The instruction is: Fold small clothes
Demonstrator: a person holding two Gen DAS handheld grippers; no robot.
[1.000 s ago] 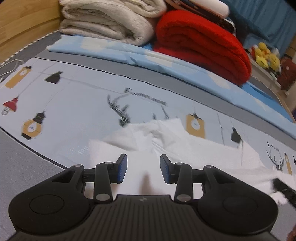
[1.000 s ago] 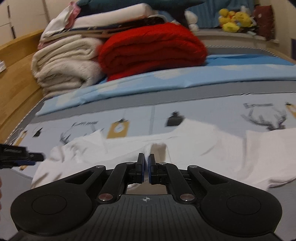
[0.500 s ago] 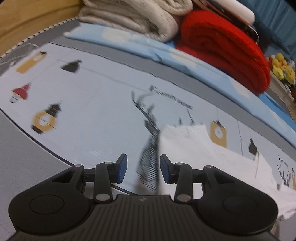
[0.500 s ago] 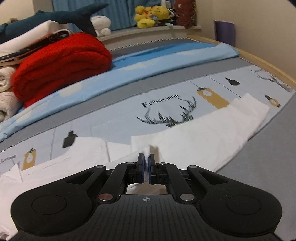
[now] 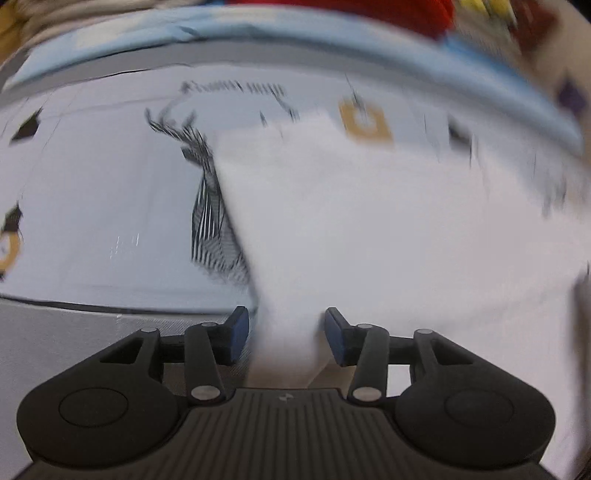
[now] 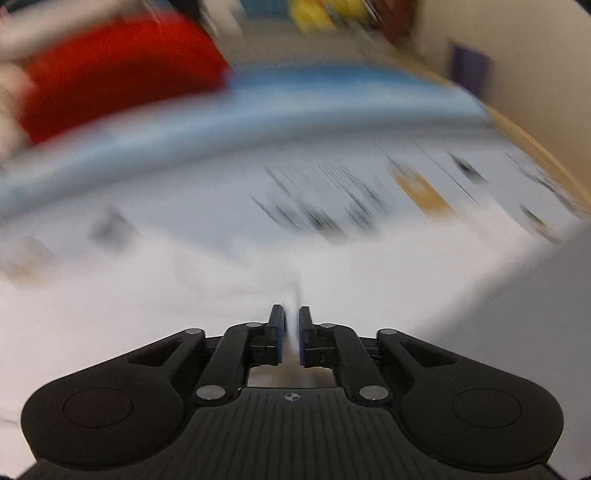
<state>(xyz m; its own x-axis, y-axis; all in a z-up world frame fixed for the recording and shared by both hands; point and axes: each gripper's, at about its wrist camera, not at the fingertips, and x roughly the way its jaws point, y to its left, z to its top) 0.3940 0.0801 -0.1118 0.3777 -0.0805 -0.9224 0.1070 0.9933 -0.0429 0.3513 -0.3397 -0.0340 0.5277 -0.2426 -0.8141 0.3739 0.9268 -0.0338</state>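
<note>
Both wrist views are smeared by motion, so fine detail is hard to read.

The left gripper [image 5: 286, 334] points steeply down at the bed, its jaws standing well apart and opening. A corner of the white garment [image 5: 369, 221] rises up between the two blue pads; the right-hand pad looks close against the cloth while a gap shows at the left-hand pad, so the fabric sits between the jaws rather than being pinched. From that corner the garment spreads toward 1 and 3 o'clock across the printed sheet [image 5: 110, 203], and its left edge runs up toward 11 o'clock beside a black striped antler print [image 5: 210, 221]. A light blue blanket [image 5: 258, 33] curves along the far side at 12 o'clock.

The right gripper [image 6: 291, 334] has its jaws only a sliver apart and opening, with a thin fold of the white garment [image 6: 184, 295] standing upright in the narrow slot — whether the pads still press on it cannot be told through the blur. The cloth fills the near field from 9 to 2 o'clock. A red blanket [image 6: 110, 74] lies at 10 o'clock, well apart — beyond the light blue one.
</note>
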